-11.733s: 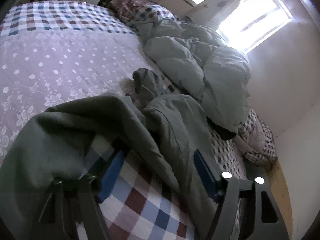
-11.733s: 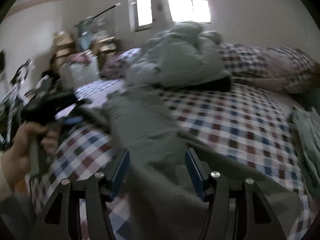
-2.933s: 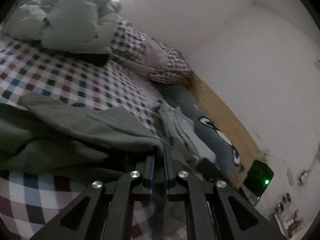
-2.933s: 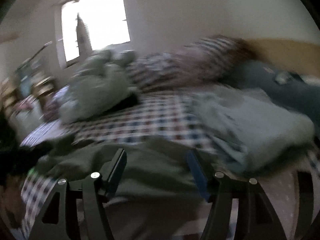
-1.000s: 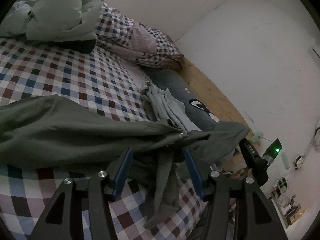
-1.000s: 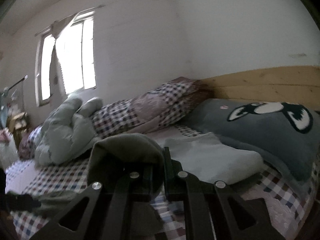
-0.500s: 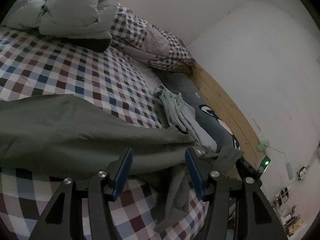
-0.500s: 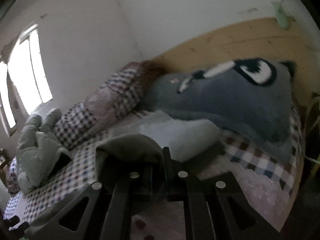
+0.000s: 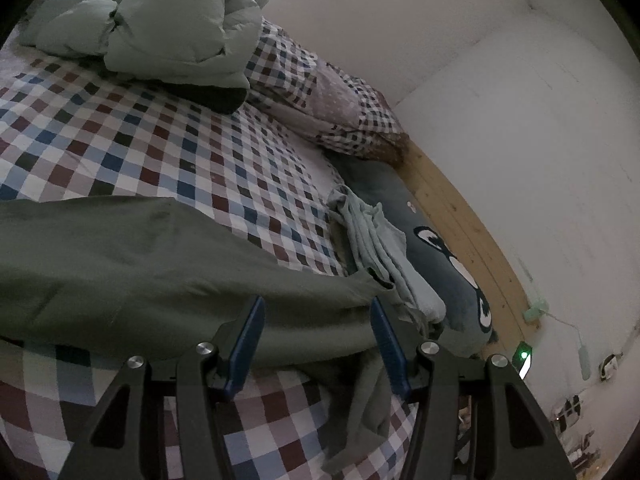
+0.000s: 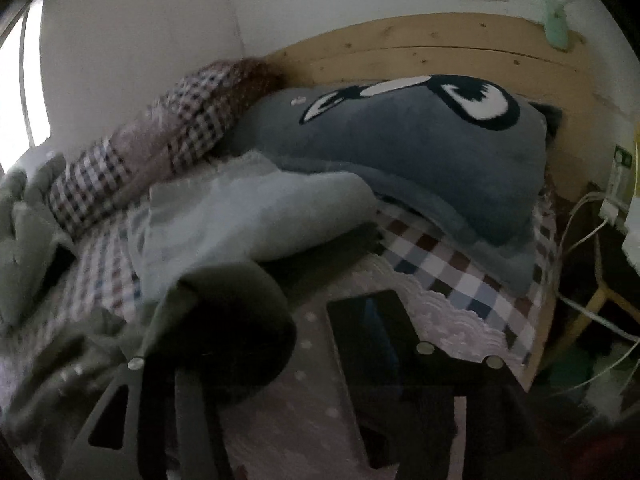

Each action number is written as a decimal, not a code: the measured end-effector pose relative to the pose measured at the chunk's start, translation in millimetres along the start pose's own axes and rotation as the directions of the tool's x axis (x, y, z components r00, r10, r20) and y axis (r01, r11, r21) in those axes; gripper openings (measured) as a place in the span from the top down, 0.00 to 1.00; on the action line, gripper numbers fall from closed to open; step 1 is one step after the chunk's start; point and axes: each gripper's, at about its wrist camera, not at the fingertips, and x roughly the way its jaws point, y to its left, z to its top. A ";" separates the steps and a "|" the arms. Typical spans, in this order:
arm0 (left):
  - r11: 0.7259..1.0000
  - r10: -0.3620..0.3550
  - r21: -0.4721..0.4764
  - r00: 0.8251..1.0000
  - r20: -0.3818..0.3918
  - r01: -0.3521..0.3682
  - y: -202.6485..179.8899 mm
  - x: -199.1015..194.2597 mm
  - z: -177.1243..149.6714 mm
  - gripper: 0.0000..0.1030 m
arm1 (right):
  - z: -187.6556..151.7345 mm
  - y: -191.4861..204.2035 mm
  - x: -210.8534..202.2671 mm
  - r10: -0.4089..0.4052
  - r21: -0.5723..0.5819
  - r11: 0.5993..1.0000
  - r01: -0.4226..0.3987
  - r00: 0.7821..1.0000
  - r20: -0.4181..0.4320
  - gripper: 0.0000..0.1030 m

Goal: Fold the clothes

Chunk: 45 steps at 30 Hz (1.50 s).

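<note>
Hovering my left fingers [image 9: 316, 340] spread wide over the green garment [image 9: 120, 264], which runs crosswise on the bed [image 9: 160, 140]; my right fingers [image 10: 280, 340] look parted too, its end draped over one, nearer the folded pile [image 10: 248, 216].

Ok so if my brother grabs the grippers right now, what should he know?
Left gripper: open, over the dark green garment, gripping nothing.
Right gripper: open too, with a fold of that garment draped over one finger.
The garment lies spread across the checked bed, not yet neatly folded.
A pale folded pile sits beside the grey pillow.
Left: finish folding, then stack it.
</note>
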 end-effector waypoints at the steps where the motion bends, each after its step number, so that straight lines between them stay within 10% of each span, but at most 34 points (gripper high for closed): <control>1: 1.000 0.002 -0.001 1.000 0.006 -0.002 0.1 -1.3 0.3 0.40 | -2.2 -0.3 -2.2 -0.012 -0.017 1.000 0.012 1.000 -0.004 0.43; 10: 0.998 0.070 -0.013 0.996 0.052 -0.069 8.1 -10.5 6.5 0.38 | -19.9 -3.7 -37.1 -0.077 -0.151 0.986 0.077 0.997 0.001 0.28; 23: 0.969 0.222 0.099 0.974 0.038 -0.224 0.8 -3.9 1.2 0.38 | -58.6 -3.3 -103.5 0.097 -0.273 0.950 -0.153 0.973 -0.210 0.27; 36: 0.952 0.286 0.115 0.958 -0.013 -0.283 9.7 5.9 -5.5 0.38 | -81.8 -6.5 -138.7 0.020 -0.437 0.876 -0.202 0.922 -0.386 0.27; 45: 0.957 0.279 0.096 0.959 -0.037 -0.275 20.6 10.2 -3.9 0.38 | -44.4 28.8 -194.9 0.186 -0.433 0.863 -0.262 0.960 -0.209 0.25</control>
